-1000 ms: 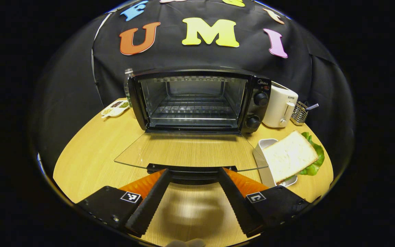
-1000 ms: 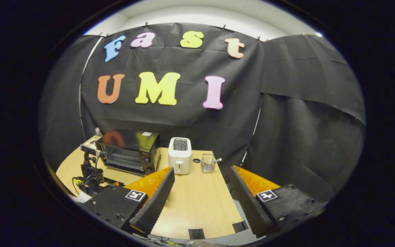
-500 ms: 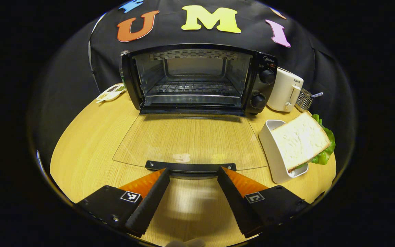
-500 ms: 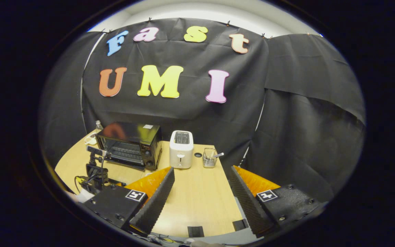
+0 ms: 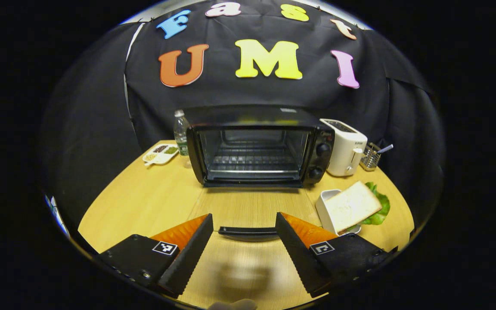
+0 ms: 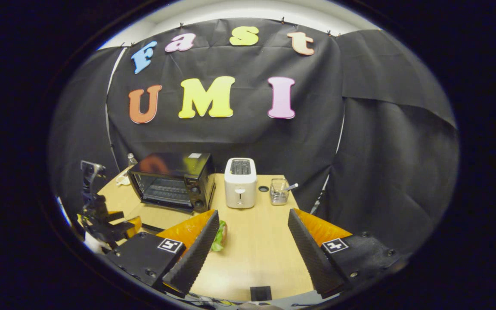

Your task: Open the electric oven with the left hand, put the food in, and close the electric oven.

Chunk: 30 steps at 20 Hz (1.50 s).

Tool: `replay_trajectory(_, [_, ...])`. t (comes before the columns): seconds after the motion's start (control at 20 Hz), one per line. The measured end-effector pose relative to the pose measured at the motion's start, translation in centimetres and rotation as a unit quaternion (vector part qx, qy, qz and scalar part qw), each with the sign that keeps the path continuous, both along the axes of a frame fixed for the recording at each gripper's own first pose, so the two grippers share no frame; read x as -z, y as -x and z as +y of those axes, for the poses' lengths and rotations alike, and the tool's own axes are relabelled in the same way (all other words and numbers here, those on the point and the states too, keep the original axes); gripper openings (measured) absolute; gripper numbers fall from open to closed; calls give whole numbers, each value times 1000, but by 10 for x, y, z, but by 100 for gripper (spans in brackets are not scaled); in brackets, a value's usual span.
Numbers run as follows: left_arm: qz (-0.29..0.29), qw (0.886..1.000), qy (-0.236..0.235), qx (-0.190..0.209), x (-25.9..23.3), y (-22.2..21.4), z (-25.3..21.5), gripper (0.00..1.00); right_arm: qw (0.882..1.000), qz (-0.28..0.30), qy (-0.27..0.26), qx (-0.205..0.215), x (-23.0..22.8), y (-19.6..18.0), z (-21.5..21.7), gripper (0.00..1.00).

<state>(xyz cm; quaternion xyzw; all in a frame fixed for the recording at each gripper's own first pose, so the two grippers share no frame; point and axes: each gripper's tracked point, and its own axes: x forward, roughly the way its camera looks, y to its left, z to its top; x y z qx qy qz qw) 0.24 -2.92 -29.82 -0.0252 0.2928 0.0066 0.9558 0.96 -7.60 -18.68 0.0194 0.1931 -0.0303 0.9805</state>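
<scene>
Left tongs (image 5: 243, 224) gape behind oven (image 5: 254, 148) door handle (image 5: 248, 231); untouched.

In the right gripper view, the right gripper's left finger (image 6: 196, 252) hides most of the lettuce (image 6: 218, 238). In the left gripper view, the bread slice (image 5: 351, 207) covers most of its white tray (image 5: 323, 209), and the oven (image 5: 256, 148) cuts off the water bottle's (image 5: 181, 132) side.
</scene>
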Motion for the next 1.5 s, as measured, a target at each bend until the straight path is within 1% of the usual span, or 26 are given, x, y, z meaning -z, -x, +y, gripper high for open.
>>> replay_trajectory(0.15, [-41,999,4,5,-55,11,10,96,999,23,-27,-20,40,-15,13,100])
replay_trajectory(0.3, [-81,997,5,-8,-100,26,21,96,997,36,-54,-34,74,-31,27,100])
replay_trajectory(0.4, [-101,995,-3,-15,-123,35,28,95,996,41,-65,-46,94,-42,38,100])
replay_trajectory(0.55, [-126,992,-3,-29,-155,46,37,95,993,55,-78,-64,126,-60,54,100])
replay_trajectory(0.75, [-162,986,-27,-38,-198,54,47,95,989,78,-98,-81,163,-86,68,100])
replay_trajectory(0.9, [-185,981,-43,-43,-222,57,50,95,983,93,-135,-88,181,-111,80,99])
replay_trajectory(0.95, [-189,980,-48,-43,-228,57,51,95,981,98,-144,-90,187,-122,83,89])
replay_trajectory(1.0, [-190,979,-52,-45,-231,58,51,95,979,105,-151,-92,192,-130,86,98])
replay_trajectory(1.05, [-190,979,-56,-47,-233,59,53,95,977,109,-160,-92,197,-135,86,86])
replay_trajectory(1.1, [-188,979,-60,-49,-234,60,54,95,974,112,-172,-92,199,-140,87,97])
replay_trajectory(1.15, [-189,979,-65,-52,-234,59,55,95,972,115,-183,-94,200,-142,89,85])
replay_trajectory(1.2, [-183,979,-67,-54,-232,59,56,95,969,117,-193,-97,201,-145,91,96])
replay_trajectory(1.25, [-178,980,-67,-57,-228,61,57,95,968,123,-196,-96,202,-145,91,91])
replay_trajectory(1.3, [-174,981,-66,-59,-225,60,57,95,968,125,-197,-93,203,-147,89,75])
replay_trajectory(1.35, [-171,981,-66,-62,-224,60,59,95,967,125,-202,-92,202,-148,88,74])
replay_trajectory(1.4, [-170,981,-67,-64,-223,59,60,95,965,129,-208,-94,200,-145,88,63])
replay_trajectory(1.45, [-169,981,-65,-66,-222,60,60,95,964,128,-210,-99,200,-145,90,57])
replay_trajectory(1.5, [-168,982,-63,-66,-222,59,58,95,964,127,-210,-104,199,-143,91,53])
